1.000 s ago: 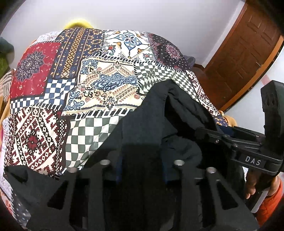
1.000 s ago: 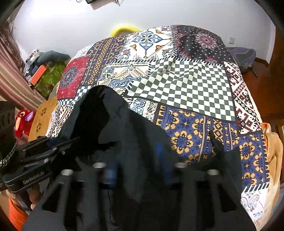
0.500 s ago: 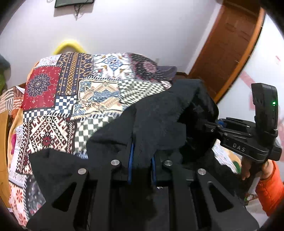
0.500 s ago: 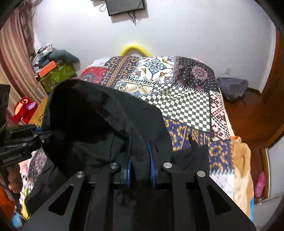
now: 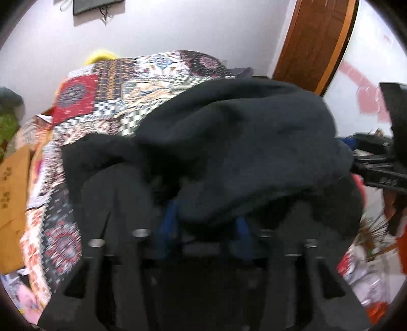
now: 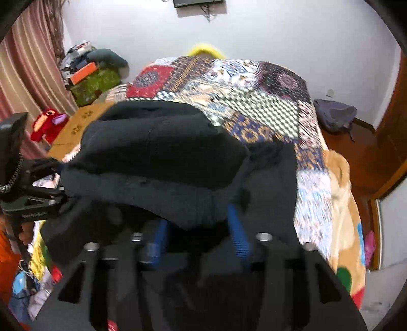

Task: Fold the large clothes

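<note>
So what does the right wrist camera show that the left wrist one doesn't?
Only the right wrist view shows the striped curtain, the red plush toy, the grey backpack on the floor and the left claw at its edge. Only the left wrist view shows the right claw. Both share the black garment, still between each claw's opening blue pads, the patchwork bedspread, the yellow headboard and the wall screen.

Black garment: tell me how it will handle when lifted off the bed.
The black garment is probably floppy: it sags in rolls over both tools. It looks thick, fleecy, so likely bulky and grippy rather than slippery. Loose ends would likely trail onto the patchwork bedspread.
</note>
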### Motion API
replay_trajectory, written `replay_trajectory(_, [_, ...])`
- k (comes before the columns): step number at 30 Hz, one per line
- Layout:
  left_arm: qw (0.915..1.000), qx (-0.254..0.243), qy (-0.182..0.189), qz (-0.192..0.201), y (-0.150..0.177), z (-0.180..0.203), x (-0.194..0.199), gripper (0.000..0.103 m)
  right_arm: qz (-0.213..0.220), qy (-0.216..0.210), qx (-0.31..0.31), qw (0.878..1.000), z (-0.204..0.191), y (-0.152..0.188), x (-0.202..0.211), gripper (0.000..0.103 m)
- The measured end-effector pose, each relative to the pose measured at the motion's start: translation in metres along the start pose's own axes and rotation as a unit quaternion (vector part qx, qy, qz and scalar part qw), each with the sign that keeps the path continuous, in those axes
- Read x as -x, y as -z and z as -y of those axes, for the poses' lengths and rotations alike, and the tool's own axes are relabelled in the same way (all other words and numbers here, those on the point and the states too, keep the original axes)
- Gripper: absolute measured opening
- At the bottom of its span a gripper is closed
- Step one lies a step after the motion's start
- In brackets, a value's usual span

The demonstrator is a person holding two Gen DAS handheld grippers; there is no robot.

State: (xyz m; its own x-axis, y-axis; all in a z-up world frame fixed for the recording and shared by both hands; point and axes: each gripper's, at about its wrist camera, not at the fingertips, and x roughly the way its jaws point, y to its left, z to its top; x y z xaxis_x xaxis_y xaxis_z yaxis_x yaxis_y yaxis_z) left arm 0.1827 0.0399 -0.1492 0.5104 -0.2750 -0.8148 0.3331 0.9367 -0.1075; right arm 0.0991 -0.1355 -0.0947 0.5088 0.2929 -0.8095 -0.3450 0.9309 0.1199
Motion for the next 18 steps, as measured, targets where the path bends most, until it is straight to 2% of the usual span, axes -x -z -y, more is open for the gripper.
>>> replay_trajectory(2, [0.9999, 0.007, -0.010, 0.003, 0.017, -0.004, 0.004, 0.062, -0.010, 0.004, -0.006, 1.000, 0.005, 0.013, -0.001, 0.048])
replay_trajectory(4, [0.9995, 0.023, -0.011, -0.016, 0.032, -0.012, 0.003, 0.062, -0.028, 0.006, -0.017, 0.999, 0.014, 0.026, -0.004, 0.048])
replay_trajectory(7, [0.9977, 0.037, -0.045, -0.036, 0.051, -0.025, 0.002, 0.062, -0.044, 0.015, -0.044, 0.998, 0.027, 0.041, -0.003, 0.048])
replay_trajectory(10, [0.9953, 0.061, -0.064, -0.041, 0.057, -0.040, 0.007, 0.062, -0.044, 0.026, -0.064, 0.997, 0.040, 0.045, 0.002, 0.048])
replay_trajectory(13, [0.9939, 0.080, -0.072, -0.024, 0.054, -0.051, 0.019, 0.062, -0.028, 0.027, -0.083, 0.996, 0.049, 0.036, 0.014, 0.048])
replay_trajectory(18, [0.9942, 0.075, -0.073, 0.023, 0.028, -0.043, 0.045, 0.062, 0.024, 0.015, -0.086, 0.996, 0.046, 0.005, 0.037, 0.048])
